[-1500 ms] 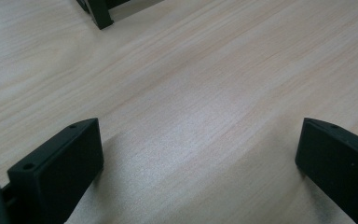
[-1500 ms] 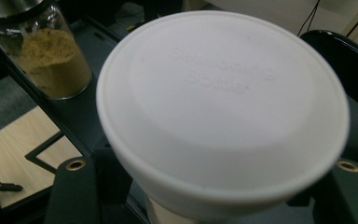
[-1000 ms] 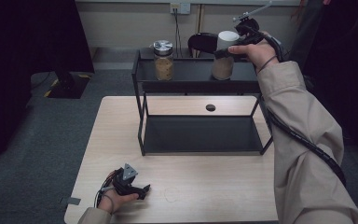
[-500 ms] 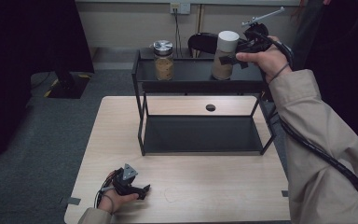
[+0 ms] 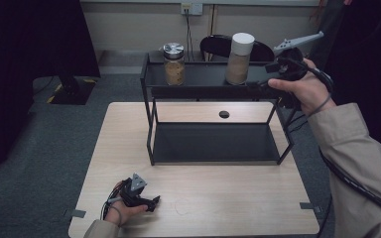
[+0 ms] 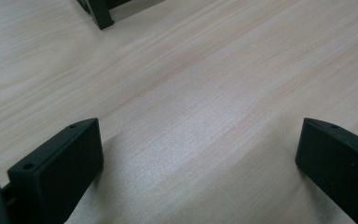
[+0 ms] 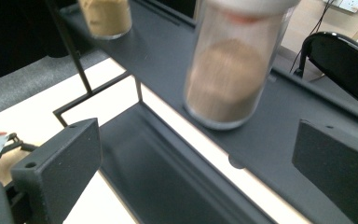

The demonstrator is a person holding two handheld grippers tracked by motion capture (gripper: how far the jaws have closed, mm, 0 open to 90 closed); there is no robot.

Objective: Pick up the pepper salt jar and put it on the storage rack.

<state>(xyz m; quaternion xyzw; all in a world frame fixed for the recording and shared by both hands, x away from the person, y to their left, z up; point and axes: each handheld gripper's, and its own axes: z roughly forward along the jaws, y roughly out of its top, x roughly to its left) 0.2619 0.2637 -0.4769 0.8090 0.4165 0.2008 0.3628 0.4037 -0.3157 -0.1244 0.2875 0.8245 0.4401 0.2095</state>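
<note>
A tall jar with a white lid (image 5: 239,59) (image 7: 226,74), part full of brown powder, stands upright at the right of the black rack's top shelf (image 5: 203,80) (image 7: 279,112). A shorter metal-lidded jar (image 5: 173,64) (image 7: 105,16) stands to its left. My right gripper (image 5: 264,83) (image 7: 198,154) hovers just right of the tall jar, apart from it; its jaws have just been opening and stand open with nothing between them. My left gripper (image 5: 149,202) (image 6: 198,154) rests open on the wooden table (image 5: 228,198) near its front left corner.
The rack's lower tray (image 5: 218,144) lies bare on the table. A small round hole (image 5: 223,114) marks the tabletop behind it. A black chair (image 5: 216,43) stands beyond the rack by the wall. Grey carpet surrounds the table.
My right gripper has let go of the white-lidded jar and drawn back to the right and a little down. The jar stays on the top shelf. The left gripper has not moved.
</note>
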